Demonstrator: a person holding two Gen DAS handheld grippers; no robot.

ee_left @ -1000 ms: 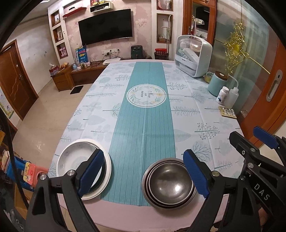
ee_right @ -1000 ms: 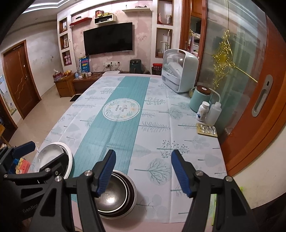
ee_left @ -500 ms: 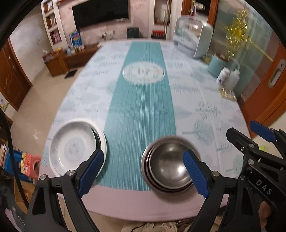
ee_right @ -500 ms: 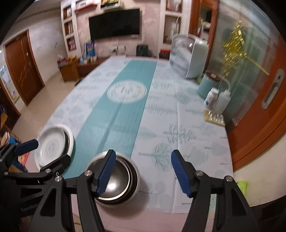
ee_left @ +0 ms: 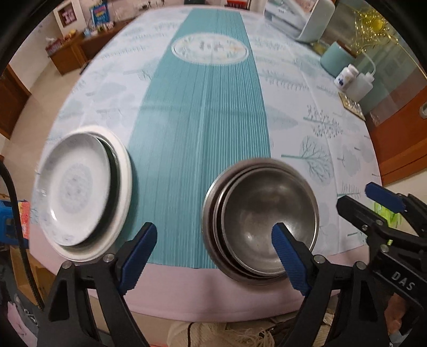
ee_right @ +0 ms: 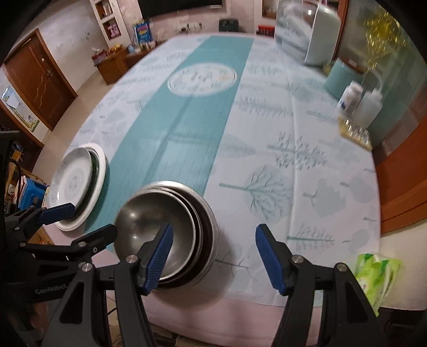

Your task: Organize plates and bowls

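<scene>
A stack of white plates (ee_left: 80, 192) lies at the near left of the table, the top plate shifted left over a wider one. Right of it stands a nest of steel bowls (ee_left: 261, 213), on the edge of the teal runner. My left gripper (ee_left: 213, 229) hovers over the near table edge between the two stacks; its jaws are closing, its right finger is in front of the bowls, and nothing is gripped. My right gripper (ee_right: 213, 229) stands open above the bowls (ee_right: 160, 219), its left finger over the inner bowl and its right finger over bare cloth. The plates (ee_right: 77, 181) lie far to its left.
A tree-print tablecloth (ee_left: 307, 128) covers the table. At the far right stand a dish cabinet (ee_left: 301, 18), a teal canister (ee_left: 336, 58), two bottles (ee_left: 355, 80) and a small tray (ee_left: 352, 104). A green tissue pack (ee_right: 373, 277) lies past the near right corner.
Both grippers have sunk and tipped downward toward the near table edge, so the plates and bowls look larger and closer. Nothing has been taken hold of.
</scene>
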